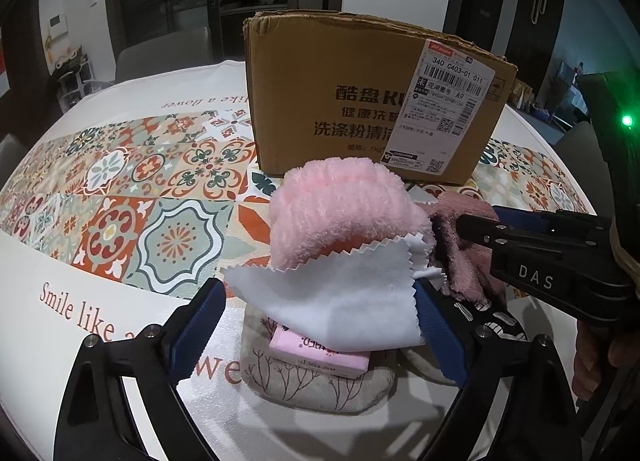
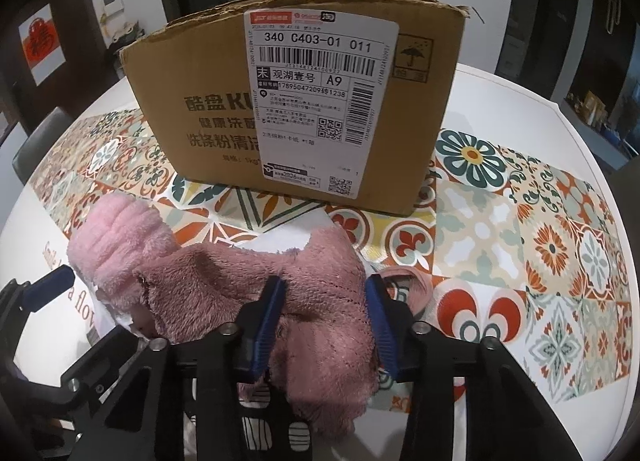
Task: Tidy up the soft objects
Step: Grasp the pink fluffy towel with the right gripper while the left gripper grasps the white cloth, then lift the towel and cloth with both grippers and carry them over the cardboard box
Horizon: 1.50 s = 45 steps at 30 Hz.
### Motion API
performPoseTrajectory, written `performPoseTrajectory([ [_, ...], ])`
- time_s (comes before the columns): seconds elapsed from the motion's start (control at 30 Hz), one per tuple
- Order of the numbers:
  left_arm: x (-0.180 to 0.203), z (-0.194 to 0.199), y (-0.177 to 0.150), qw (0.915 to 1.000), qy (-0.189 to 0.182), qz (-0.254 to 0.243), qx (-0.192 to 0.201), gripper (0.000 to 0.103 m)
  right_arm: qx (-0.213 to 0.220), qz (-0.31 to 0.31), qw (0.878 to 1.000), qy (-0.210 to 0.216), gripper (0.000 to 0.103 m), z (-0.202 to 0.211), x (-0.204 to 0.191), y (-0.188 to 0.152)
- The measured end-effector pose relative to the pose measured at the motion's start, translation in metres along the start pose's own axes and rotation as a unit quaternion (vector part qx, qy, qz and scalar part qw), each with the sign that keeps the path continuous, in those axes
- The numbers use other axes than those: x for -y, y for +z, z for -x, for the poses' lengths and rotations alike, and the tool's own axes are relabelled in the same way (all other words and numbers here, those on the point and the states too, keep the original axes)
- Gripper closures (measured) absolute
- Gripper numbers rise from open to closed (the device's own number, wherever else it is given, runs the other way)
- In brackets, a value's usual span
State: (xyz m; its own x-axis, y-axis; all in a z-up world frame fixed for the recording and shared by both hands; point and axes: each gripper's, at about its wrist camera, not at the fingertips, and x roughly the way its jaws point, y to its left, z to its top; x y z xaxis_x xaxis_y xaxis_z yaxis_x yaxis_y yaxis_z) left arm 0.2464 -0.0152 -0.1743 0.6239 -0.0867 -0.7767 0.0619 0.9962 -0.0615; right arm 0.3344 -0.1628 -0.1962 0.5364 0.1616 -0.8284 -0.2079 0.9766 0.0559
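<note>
Mauve towel [image 2: 320, 301] between right gripper [image 2: 326, 293], cardboard box [image 2: 304, 101] behind

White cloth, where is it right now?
Left wrist view: the white cloth sits centre, between the left claw fingers, draped over a pink pack, with the pink towel just behind it.

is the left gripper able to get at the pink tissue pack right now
Probably not directly: the white cloth drapes over the pink tissue pack and fills the space between the open left gripper.
</note>
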Motion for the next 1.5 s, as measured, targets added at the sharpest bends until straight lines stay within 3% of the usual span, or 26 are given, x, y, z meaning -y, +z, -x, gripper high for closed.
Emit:
performPoseTrajectory([
  [0.17, 0.0, -0.004, -0.002, 0.9999, -0.007, 0.004, -0.007, 0.029, -0.002, 0.003, 1.0, 0.002, 0.08, 0.0, 0.0, -0.001],
  [0.3, 0.002, -0.003, -0.004, 0.9998, -0.014, 0.003, -0.011, 0.053, -0.002, 0.0, 1.0, 0.005, 0.086, 0.003, 0.0, -0.003],
  [0.73, 0.004, 0.017, -0.007, 0.9993, -0.036, 0.007, -0.011, 0.095, 0.015, -0.002, 1.0, 0.018, 0.095, 0.027, -0.008, -0.008],
  [1.5, 0.009, 0.078, 0.029, 0.9958, -0.047, -0.011, 0.078, 0.097, 0.088, -0.031, 0.996, 0.0, 0.095, 0.097, -0.011, -0.001],
])
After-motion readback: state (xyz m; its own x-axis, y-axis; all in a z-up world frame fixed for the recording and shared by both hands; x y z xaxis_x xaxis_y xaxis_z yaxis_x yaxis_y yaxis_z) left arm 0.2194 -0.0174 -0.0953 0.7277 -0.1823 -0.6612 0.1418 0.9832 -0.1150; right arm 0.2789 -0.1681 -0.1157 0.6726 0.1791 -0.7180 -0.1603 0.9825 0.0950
